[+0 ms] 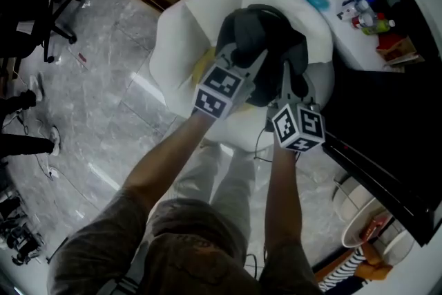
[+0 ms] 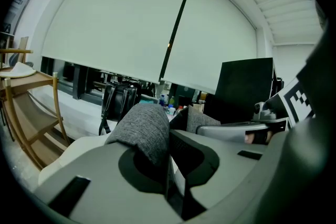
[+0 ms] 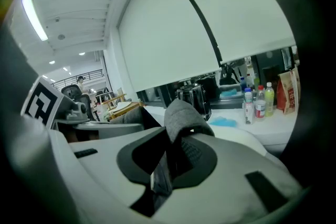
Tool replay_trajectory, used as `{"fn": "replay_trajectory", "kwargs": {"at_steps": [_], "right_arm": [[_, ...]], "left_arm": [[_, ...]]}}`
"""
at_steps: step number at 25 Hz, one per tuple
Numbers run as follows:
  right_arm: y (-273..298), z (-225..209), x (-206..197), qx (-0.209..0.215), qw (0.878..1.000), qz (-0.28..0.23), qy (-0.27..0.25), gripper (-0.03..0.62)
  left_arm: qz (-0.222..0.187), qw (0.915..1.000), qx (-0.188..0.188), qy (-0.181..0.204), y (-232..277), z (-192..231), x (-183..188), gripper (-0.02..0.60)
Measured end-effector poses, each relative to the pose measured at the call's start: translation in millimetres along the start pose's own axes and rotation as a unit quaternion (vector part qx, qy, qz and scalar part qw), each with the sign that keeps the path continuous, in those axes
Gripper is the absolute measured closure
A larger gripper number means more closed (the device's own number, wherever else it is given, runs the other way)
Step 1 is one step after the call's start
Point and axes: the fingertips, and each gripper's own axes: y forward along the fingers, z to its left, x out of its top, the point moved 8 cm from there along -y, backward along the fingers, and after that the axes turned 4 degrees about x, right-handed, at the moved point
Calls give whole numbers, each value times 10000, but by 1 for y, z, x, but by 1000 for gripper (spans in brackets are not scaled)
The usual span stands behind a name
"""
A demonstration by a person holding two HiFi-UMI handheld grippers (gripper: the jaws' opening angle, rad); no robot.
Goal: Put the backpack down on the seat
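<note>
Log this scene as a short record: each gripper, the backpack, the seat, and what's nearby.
left gripper: shut on a gray strap of the backpack
right gripper: shut on a second gray strap
backpack: dark, held up over the seat; whether it touches the seat cannot be told
seat: white, cushioned, below both grippers
nearby: bottles on a white counter to the right

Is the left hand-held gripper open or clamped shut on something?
Shut. The left hand-held gripper has its jaws pinched on a grey padded strap of the dark backpack over the white seat.
</note>
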Motion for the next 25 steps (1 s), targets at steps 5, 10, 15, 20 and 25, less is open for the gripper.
{"fn": "replay_trajectory", "kwargs": {"at_steps": [5,10,15,20,25], "right_arm": [[12,-11,-23,-2,10000,36,31,559],[24,-19,-44,18,10000,52,61,557],[35,-24,-72,-38,9999,97,56,551],[35,-28,-91,-91,9998,185,51,539],[34,-30,-96,-171,9996,226,31,525]], "left_arm": [[76,10000,-12,31,17,3,-20,549],[119,9999,2,67,33,5,-40,548],[177,9998,-9,102,43,9,-65,548],[291,9995,42,151,46,7,-82,546],[393,9990,201,75,44,7,-89,518]]}}
